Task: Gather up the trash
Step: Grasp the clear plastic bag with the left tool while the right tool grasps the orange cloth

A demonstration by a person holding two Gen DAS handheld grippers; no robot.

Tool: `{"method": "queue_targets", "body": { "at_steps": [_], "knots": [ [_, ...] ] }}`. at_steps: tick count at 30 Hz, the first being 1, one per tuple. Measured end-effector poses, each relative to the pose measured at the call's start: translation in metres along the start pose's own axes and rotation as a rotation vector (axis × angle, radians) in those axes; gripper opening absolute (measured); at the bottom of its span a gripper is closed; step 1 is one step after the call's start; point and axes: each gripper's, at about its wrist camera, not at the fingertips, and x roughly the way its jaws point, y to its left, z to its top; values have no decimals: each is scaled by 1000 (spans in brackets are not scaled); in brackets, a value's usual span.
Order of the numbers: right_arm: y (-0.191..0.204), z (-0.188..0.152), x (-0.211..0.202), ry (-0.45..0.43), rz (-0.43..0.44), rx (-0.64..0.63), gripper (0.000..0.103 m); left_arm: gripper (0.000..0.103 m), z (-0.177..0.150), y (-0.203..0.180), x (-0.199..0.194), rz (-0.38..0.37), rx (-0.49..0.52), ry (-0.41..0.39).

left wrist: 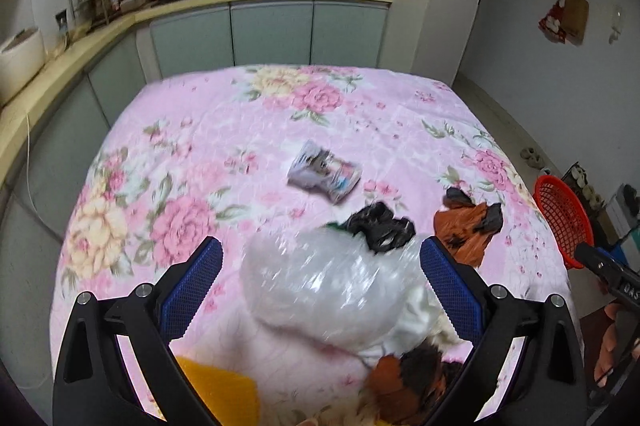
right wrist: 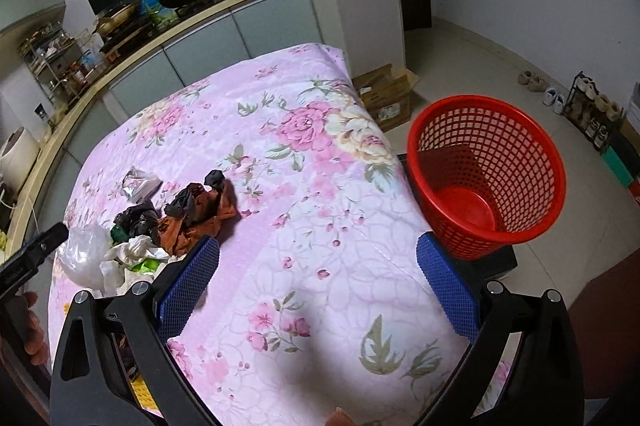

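Trash lies on a table with a pink floral cloth (left wrist: 192, 154). In the left wrist view my left gripper (left wrist: 322, 258) is open, its blue pads either side of a crumpled clear plastic bag (left wrist: 320, 286). Beyond it lie black plastic (left wrist: 380, 226), an orange-brown wrapper (left wrist: 468, 226) and a small printed wrapper (left wrist: 324, 174). White paper (left wrist: 416, 322) and another brown-black wrapper (left wrist: 408, 382) lie near the right finger. In the right wrist view my right gripper (right wrist: 318, 266) is open and empty over bare cloth (right wrist: 320, 226), the trash pile (right wrist: 192, 210) to its left. A red mesh basket (right wrist: 486, 174) stands off the table's right edge.
A yellow item (left wrist: 220, 390) lies near the left gripper's base. A kitchen counter (left wrist: 224, 0) with a wok and racks runs behind the table. A cardboard box (right wrist: 386, 94) sits on the floor behind the basket. Shoes and a rack (right wrist: 592, 110) line the right wall.
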Motion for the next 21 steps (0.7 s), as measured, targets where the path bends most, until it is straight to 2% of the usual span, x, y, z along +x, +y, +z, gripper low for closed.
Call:
{"method": "queue_targets", "body": {
  "at_steps": [8,9,11,14,17,21],
  "knots": [
    [8,1,8,20,11,-20,96,94,-13,1,27,-65,-21,67],
    [9,1,8,19,10,-21,96,92,-14,0,28,-61,-16,63],
    [9,2,9,20,7,-23,96,80,-16,1,28,-59,-12,59],
    [10,2,12,23,5,-27,96,68,-18,9,29,-70,-34,59],
    [16,3,19,32,10,-44,96,61,-21,17,27,-78,-51,54],
    [29,7,25,43,50,-65,96,59,-19,32,16,-98,-95,19]
  ]
}}
